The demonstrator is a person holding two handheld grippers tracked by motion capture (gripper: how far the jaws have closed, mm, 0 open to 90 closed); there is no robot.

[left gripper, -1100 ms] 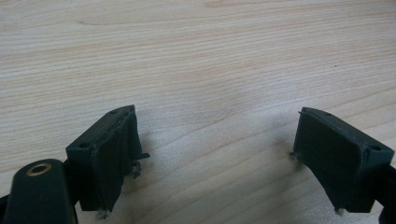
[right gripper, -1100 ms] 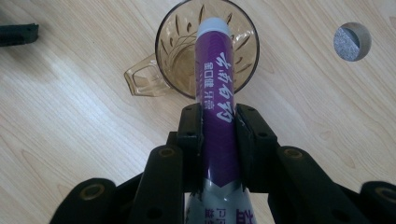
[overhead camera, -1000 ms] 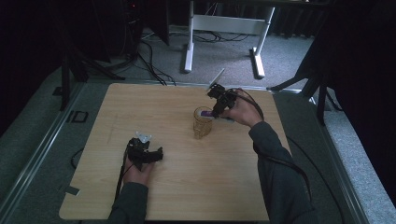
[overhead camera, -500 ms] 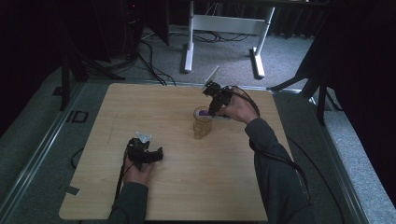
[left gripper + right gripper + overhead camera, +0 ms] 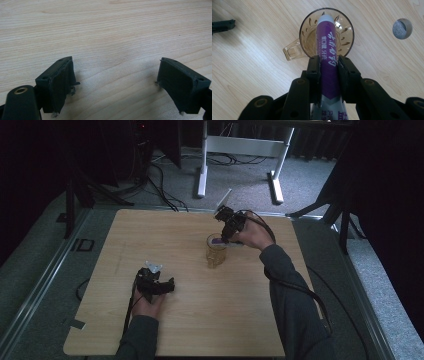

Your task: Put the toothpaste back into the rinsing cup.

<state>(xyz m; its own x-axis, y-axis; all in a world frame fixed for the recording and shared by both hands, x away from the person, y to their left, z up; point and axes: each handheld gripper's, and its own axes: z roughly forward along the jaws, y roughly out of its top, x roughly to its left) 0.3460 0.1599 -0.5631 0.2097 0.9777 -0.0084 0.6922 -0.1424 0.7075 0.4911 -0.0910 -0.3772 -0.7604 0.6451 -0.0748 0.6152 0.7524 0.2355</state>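
An amber glass mug (image 5: 216, 253) (image 5: 325, 35) with a handle stands on the wooden table (image 5: 190, 320), right of the middle. My right gripper (image 5: 223, 236) (image 5: 328, 62) is shut on a purple tube (image 5: 327, 52) with a white cap. The tube (image 5: 220, 241) hangs over the mug's mouth, its cap end pointing down into it. My left gripper (image 5: 167, 286) (image 5: 115, 80) rests low on the table's near left part, open, with bare wood between its fingers (image 5: 58, 82).
A round grey cable hole (image 5: 402, 28) sits in the tabletop beside the mug. Beyond the table's far edge stand a white desk frame (image 5: 240, 150) and cables on the floor. A person's sleeves (image 5: 295, 305) come in from below.
My right gripper has carried the purple tube a little up and left, over the mug's mouth. The left gripper has stayed where it was.
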